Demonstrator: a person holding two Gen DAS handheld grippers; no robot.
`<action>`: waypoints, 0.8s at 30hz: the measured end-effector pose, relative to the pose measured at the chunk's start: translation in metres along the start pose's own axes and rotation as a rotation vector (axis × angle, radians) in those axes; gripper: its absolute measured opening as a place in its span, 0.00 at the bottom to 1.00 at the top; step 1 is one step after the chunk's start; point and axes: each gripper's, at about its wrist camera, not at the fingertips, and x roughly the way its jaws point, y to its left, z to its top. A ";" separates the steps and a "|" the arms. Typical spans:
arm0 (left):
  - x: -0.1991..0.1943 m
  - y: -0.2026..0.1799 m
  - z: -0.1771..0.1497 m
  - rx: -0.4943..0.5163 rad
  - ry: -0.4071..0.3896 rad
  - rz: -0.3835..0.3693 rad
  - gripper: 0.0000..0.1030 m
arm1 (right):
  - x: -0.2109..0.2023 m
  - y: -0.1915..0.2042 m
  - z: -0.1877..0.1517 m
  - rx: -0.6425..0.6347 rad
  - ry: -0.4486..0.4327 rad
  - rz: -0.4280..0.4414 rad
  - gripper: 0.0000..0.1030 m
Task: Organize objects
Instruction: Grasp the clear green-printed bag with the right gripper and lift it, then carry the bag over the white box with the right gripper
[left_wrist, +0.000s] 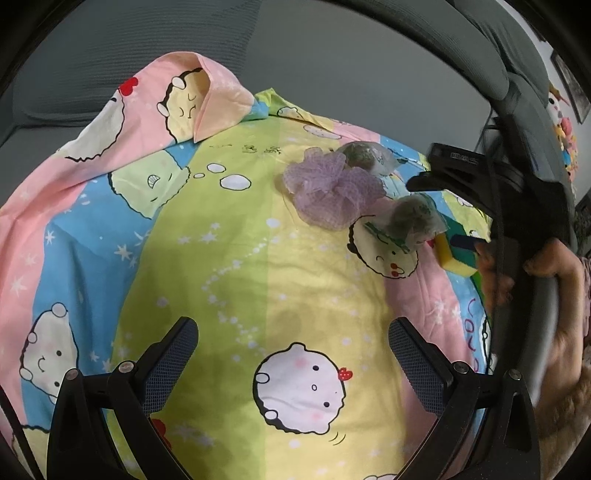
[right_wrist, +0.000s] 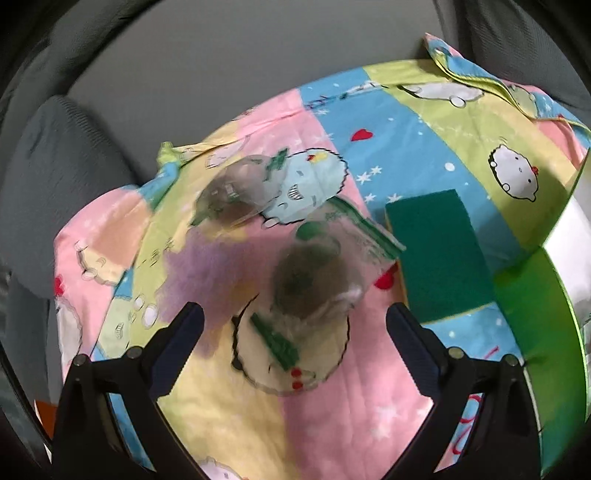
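Grey upholstery rings a cartoon-print sheet (left_wrist: 229, 258) spread as the work surface; on it the objects are gathered toward the right side of the left wrist view. From left to right there, a purple mesh puff (left_wrist: 332, 188) is seen, a far bagged scrubber (left_wrist: 365, 157) touching its upper edge, a near bagged scrubber (left_wrist: 413, 221) just beside its lower right, then a sponge (left_wrist: 456, 254) at the sheet's right margin. The left gripper (left_wrist: 293, 363) is held released, jaws wide, over bare sheet well apart from all of them. The right gripper (right_wrist: 295, 343) is also spread wide and empty; the near scrubber (right_wrist: 314, 284) lies just ahead of it, roughly between the finger lines, with no pad touching it.

Progress is judged to be early or middling: nothing is held, nothing is seen inside a container, and all four objects remain loose on the sheet; the near scrubber looks the likely next pick.

Only the right wrist view shows the sponge's green scouring face (right_wrist: 439, 254) in full and a green-edged bin (right_wrist: 546, 302) at the right, perhaps the destination; the puff is only a purple blur there. Only the left wrist view shows a hand (left_wrist: 554, 306) gripping the right tool's handle, and the puff sharply.
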 end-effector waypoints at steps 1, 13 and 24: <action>0.001 0.000 0.000 0.002 0.005 0.004 1.00 | 0.006 0.001 0.003 0.010 0.005 -0.028 0.93; 0.005 -0.004 0.000 0.020 0.018 0.005 1.00 | 0.053 0.007 0.007 0.001 0.055 -0.135 0.70; 0.006 -0.004 0.001 0.020 0.018 0.005 1.00 | 0.034 -0.005 -0.019 -0.149 0.100 -0.082 0.60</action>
